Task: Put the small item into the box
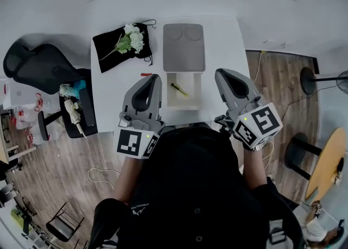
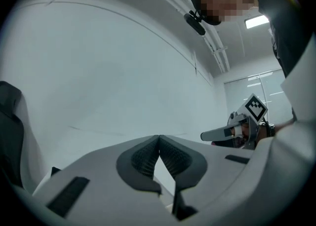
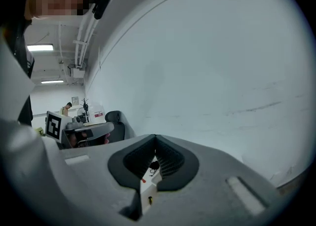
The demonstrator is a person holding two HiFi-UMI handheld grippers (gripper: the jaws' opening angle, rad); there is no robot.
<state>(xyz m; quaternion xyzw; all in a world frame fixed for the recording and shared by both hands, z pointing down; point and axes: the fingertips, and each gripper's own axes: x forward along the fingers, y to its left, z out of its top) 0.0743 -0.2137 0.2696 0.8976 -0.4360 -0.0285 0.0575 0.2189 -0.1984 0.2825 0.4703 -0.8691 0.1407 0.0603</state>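
You hold both grippers up close to your chest, their noses pointing out over the near edge of the white table (image 1: pixel 217 47). The left gripper (image 2: pixel 159 140) has its ribbed pads pressed together at the tips, with nothing caught between them. The right gripper (image 3: pixel 155 141) is the same: tips meeting, nothing in its grasp. Neither one touches anything on the table.

Just beyond the two gripper noses, and between them, the open white box (image 1: pixel 169 93) sits on the table's near part. The small item (image 1: pixel 180 89), a slim yellowish stick with a dark end, lies slanted on the box floor, toward the left side. Just outside the box's far left corner a small red piece (image 1: pixel 145 74) lies on the tabletop.

Past the box, touching or just beside its far wall, the grey lid (image 1: pixel 184 47) lies flat. To the left of the lid a black pouch (image 1: pixel 109 57) is spread out, and a sprig of white flowers (image 1: pixel 130 40) rests on it.

Off the table's left side stands a black chair (image 1: pixel 41 66) on the wooden floor (image 1: pixel 277 79).
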